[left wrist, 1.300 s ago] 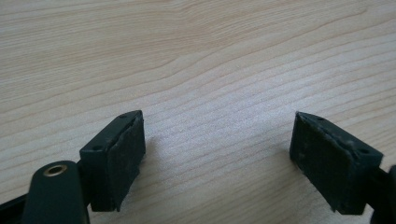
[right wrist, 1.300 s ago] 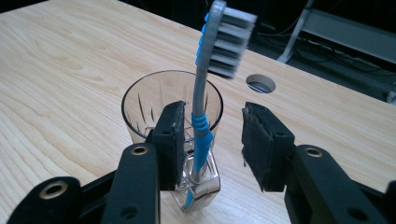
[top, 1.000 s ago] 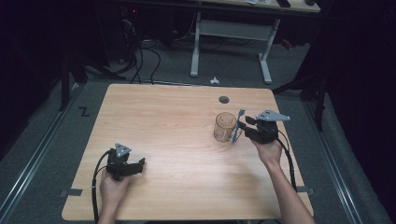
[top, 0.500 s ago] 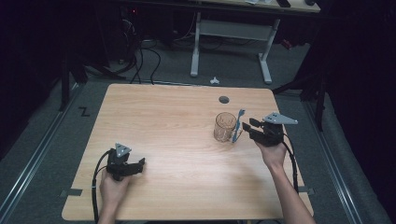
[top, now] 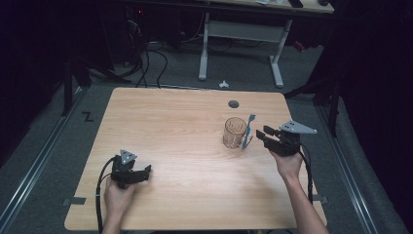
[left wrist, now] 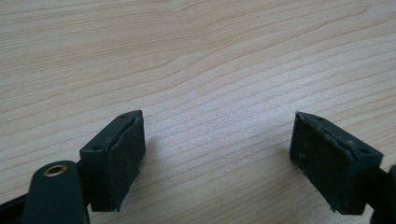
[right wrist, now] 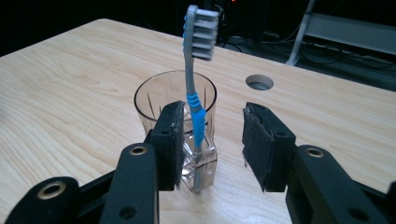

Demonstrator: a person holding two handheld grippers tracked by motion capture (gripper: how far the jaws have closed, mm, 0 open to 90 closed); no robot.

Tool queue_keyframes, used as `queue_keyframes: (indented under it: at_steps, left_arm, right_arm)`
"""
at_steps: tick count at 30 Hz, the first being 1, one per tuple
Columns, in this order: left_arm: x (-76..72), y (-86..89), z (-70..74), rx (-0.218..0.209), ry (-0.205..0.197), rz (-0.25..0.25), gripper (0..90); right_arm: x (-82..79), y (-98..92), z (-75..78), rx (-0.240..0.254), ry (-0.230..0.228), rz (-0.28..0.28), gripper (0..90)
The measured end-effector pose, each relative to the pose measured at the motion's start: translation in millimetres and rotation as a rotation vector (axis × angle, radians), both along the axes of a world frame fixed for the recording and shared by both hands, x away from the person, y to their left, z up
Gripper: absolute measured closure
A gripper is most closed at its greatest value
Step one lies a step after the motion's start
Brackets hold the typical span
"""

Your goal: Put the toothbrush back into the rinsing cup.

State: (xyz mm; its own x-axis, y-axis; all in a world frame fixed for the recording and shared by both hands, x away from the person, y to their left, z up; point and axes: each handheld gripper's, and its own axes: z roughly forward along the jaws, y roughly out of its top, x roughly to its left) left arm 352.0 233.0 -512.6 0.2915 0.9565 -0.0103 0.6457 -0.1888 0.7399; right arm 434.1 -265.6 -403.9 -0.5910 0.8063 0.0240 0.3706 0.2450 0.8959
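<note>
Around my work, little crowds the wooden table (top: 185, 131): a round hole (top: 233, 104) sits in the top toward the upper middle of the high view, well clear of the glass, and beyond the far edge a white desk frame (top: 238, 44) and loose cables (top: 146, 58) stand on the dark floor. Nothing lies between my tongs and what they face.

My right tongs (top: 260, 137) sit at the right of the high view, level with the glass (top: 235, 132) and just beside it. In the right gripper view the glass (right wrist: 180, 126) stands straight ahead, just past the tips, a little left of the middle of the gap. The jaws are parted about halfway and grasp nothing; whether the left pad (right wrist: 170, 140) touches the glass I cannot tell.

My left tongs (top: 141, 173) rest at the lower left of the high view, well apart from the glass. In the left gripper view they (left wrist: 217, 163) are spread wide over bare wood.

Inside the glass stands a blue and grey toothbrush (right wrist: 194, 84), bristles up, leaning against the rim nearest my right tongs.
</note>
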Motion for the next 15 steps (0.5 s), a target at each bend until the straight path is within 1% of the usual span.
queue_keyframes:
  at_steps: [15]
  left_arm:
    - [0.0, 0.0, 0.0, 0.0, 0.0, 0.0, 18.8]
  right_arm:
    - [-9.2, -9.5, -4.1, 0.037, 0.0, -0.002, 59.0]
